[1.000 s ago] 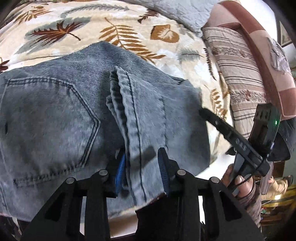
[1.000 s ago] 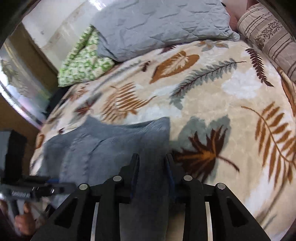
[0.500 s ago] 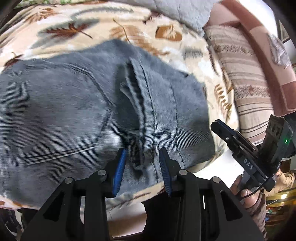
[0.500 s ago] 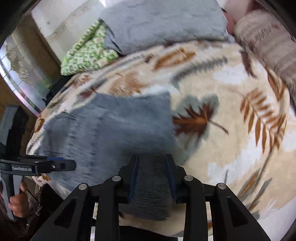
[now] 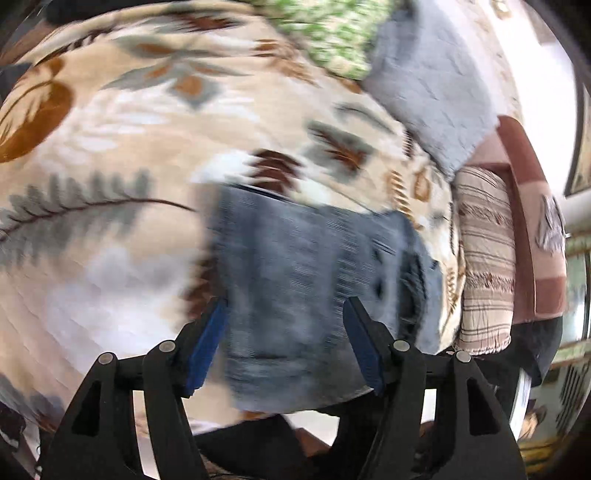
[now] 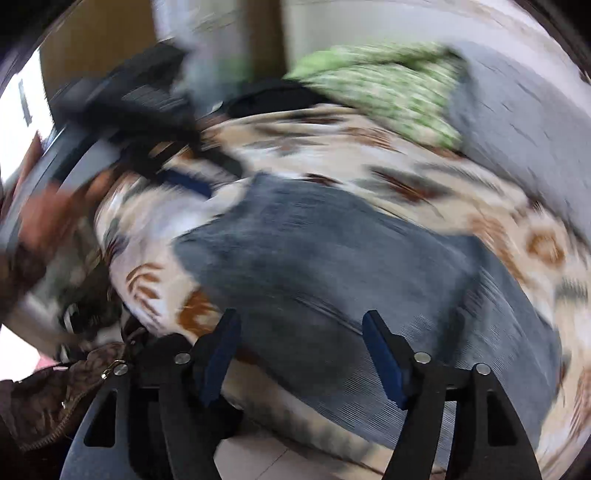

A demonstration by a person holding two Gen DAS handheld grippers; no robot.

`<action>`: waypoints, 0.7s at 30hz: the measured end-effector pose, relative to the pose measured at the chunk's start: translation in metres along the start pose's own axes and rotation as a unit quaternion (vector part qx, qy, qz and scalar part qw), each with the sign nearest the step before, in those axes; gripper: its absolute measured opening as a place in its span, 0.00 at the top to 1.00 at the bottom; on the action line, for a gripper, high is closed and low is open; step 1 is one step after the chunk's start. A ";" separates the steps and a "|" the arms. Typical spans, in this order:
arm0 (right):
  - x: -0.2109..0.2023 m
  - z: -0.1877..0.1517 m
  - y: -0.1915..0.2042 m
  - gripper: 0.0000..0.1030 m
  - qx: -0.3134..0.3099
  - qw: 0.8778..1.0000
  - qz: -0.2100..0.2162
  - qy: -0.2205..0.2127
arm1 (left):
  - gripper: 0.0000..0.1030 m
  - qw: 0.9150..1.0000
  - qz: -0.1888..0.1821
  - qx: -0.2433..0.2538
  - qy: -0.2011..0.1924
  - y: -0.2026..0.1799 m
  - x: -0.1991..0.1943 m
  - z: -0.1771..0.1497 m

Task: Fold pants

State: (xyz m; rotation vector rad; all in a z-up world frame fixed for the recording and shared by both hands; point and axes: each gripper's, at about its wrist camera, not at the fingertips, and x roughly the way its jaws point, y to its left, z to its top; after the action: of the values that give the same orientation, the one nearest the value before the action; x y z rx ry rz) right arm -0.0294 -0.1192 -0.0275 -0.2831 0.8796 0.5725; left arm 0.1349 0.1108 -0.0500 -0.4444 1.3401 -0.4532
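Note:
Grey-blue jeans lie folded into a compact block on the leaf-print blanket near the bed's front edge. My left gripper hovers over them with its jaws opening wide; the denim shows between the blue pads but they do not press on it. In the right wrist view the same jeans spread below my right gripper, whose jaws are also opening, clear of the cloth. The other gripper appears as a dark blur at upper left. Both views are smeared by motion.
A green patterned cloth and a grey quilted pillow lie at the far side of the bed. A striped bolster and brown-pink headboard cushion are on the right. A brown patterned sleeve shows at lower left.
Both grippers let go of the denim they pinched and opened wide. Both swung sideways fast and rolled; the jeans now lie as a smaller folded block on the blanket.

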 end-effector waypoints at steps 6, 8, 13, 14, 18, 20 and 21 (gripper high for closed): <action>0.046 0.007 0.082 0.27 -0.136 0.988 -0.073 0.009 | 0.37 0.999 -0.026 0.002 0.037 0.026 0.020 0.027; 0.062 0.002 0.097 0.27 -0.172 0.979 -0.106 0.017 | 0.37 0.998 -0.030 0.006 0.053 0.026 0.031 0.036; 0.087 -0.007 0.106 0.27 -0.220 0.957 -0.185 0.027 | 0.36 0.995 -0.032 0.022 0.092 0.025 0.057 0.051; 0.090 -0.007 0.103 0.29 -0.218 0.958 -0.187 0.027 | 0.31 0.995 -0.032 0.027 0.095 0.022 0.061 0.053; 0.093 0.000 0.096 0.37 -0.210 0.959 -0.191 0.013 | 0.19 0.993 -0.040 0.055 0.097 0.006 0.070 0.060; 0.092 0.005 0.092 0.58 -0.207 0.962 -0.179 0.014 | 0.20 0.991 -0.057 0.069 0.101 -0.002 0.075 0.059; 0.090 0.006 0.092 0.64 -0.206 0.963 -0.172 0.014 | 0.31 0.989 -0.070 0.078 0.102 -0.006 0.075 0.056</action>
State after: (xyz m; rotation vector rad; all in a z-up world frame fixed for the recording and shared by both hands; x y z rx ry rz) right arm -0.0332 -0.0094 -0.0953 -0.8085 0.7107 0.4225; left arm 0.2028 0.0666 -0.0984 -0.3696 1.4618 -0.7304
